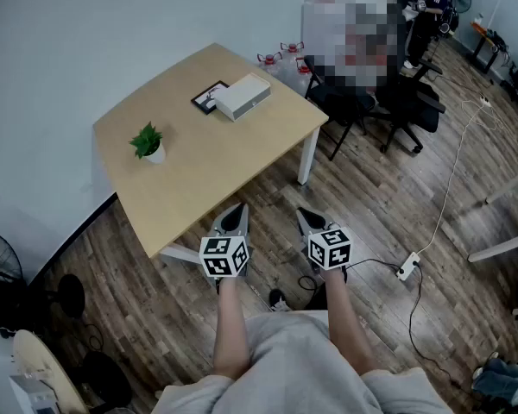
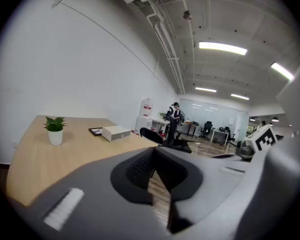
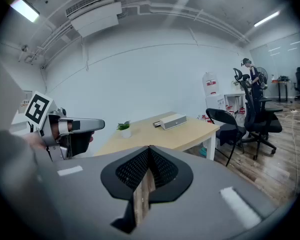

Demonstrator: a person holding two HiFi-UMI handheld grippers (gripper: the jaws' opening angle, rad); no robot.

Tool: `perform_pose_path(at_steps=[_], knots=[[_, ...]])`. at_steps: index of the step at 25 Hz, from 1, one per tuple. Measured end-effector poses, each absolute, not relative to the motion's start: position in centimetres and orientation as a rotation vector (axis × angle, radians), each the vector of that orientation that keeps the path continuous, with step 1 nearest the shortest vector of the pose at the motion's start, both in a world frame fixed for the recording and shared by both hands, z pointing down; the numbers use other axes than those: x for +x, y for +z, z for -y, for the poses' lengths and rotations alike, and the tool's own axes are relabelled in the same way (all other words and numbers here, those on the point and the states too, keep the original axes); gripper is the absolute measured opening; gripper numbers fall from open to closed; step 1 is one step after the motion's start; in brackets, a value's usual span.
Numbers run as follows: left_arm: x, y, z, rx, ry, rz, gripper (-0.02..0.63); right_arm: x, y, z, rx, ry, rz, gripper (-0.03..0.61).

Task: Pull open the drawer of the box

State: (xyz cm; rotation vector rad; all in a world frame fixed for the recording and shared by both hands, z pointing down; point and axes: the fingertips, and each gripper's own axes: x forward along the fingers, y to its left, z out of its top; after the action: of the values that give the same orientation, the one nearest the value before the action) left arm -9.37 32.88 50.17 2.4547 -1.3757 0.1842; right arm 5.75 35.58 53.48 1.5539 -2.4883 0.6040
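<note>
Upper middle of the head view: box (image 1: 242,97) is set on the table (image 1: 207,171), far from both grippers.
Left gripper (image 1: 236,216): jaws pressed together, nothing held.
Right gripper (image 1: 307,220): jaws pressed together, nothing held.

Below me I see a light wooden table (image 1: 198,175) on white legs, set against the pale wall. It carries a small potted plant (image 1: 148,142) in a white pot near the wall-side edge and, well apart toward the far corner, a white drawer box (image 1: 242,97), with a flat black-framed panel (image 1: 206,98) just beside it. On the plank floor (image 1: 388,197) lies a white power strip (image 1: 407,267).
</note>
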Motion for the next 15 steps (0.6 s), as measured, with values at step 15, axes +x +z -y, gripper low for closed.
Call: perform_pose_path(at_steps=[15], knots=[[-11.2, 49.0, -32.1, 2.465, 0.146, 1.367, 0.054, 6.0, 52.9, -35.4, 1.624, 0.554, 2.433, 0.002]])
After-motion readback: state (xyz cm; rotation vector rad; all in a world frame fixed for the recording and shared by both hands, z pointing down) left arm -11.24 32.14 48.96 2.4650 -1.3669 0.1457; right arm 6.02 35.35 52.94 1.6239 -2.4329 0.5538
